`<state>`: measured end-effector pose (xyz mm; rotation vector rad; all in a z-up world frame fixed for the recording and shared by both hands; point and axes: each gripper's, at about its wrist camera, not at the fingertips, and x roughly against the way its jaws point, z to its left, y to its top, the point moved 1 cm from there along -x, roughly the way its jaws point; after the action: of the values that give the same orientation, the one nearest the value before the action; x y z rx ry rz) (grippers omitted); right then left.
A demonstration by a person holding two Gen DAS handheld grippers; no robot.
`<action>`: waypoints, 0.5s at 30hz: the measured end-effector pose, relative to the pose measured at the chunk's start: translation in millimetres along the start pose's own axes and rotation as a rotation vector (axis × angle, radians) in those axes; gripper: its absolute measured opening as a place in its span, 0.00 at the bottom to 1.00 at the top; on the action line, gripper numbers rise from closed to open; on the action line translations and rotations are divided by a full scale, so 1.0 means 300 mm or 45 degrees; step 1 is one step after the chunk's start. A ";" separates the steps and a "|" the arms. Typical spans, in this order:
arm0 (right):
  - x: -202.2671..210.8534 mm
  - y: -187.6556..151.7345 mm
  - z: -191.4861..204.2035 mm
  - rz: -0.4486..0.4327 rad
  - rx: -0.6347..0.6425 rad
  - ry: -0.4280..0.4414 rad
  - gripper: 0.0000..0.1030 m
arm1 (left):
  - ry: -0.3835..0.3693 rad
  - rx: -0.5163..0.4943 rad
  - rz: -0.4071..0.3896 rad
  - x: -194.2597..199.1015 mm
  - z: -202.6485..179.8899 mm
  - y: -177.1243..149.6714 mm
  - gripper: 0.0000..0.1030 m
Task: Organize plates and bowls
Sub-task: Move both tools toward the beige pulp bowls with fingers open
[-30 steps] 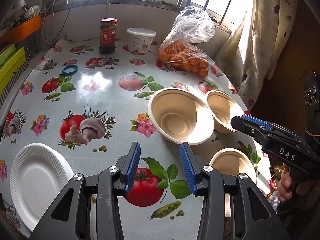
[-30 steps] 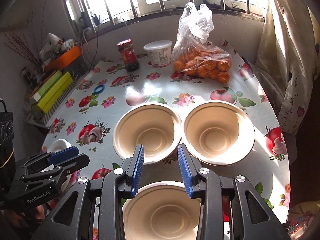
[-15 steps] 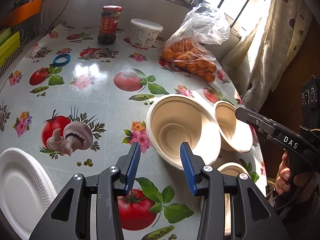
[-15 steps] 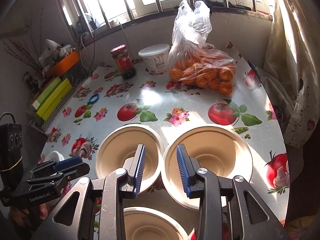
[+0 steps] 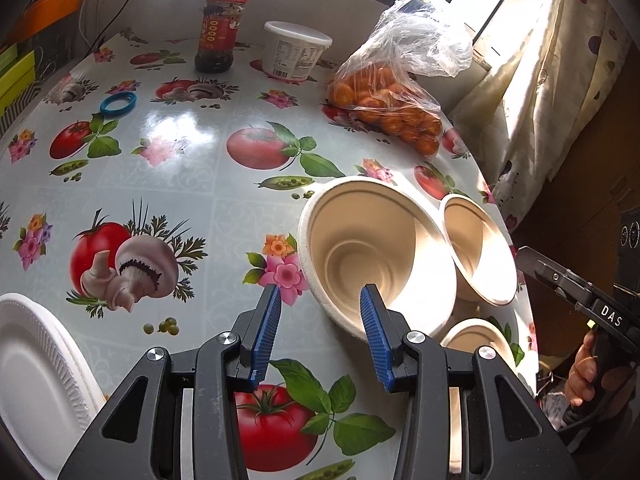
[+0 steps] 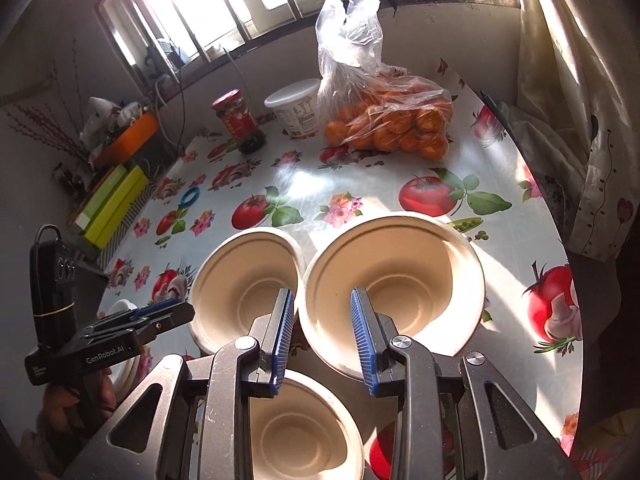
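Right gripper (image 6: 322, 300) — jaws parted, astride the near rim of the right-hand bowl (image 6: 394, 284), not pressing it. Left gripper (image 5: 320, 300) — jaws parted, empty; white plates (image 5: 36, 364) lower left.

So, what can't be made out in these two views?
- White plates, left wrist view: cut off by the frame's left edge; the count in the stack is unclear.
- Nearest bowl, right wrist view: partly behind the right gripper.
- Jar label: print too small to read.
- Whether the right gripper's pads touch the right-hand bowl: unclear.
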<state>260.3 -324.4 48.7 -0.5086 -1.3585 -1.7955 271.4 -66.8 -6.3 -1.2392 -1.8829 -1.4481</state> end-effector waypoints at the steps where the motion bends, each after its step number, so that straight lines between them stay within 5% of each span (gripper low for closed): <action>1: 0.019 -0.007 -0.014 -0.004 0.002 -0.018 0.28 | -0.004 0.000 0.005 -0.001 -0.001 0.001 0.41; 9: 0.147 -0.020 -0.141 -0.034 -0.027 -0.151 0.28 | -0.020 -0.045 0.004 0.008 -0.048 0.017 0.41; 15: 0.144 -0.021 -0.219 -0.058 -0.104 -0.147 0.28 | -0.087 -0.112 0.009 0.020 -0.132 0.054 0.41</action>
<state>239.5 -400.3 53.6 -0.6381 -1.3883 -1.8902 276.0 -100.7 20.4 -1.3507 -1.8749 -1.5171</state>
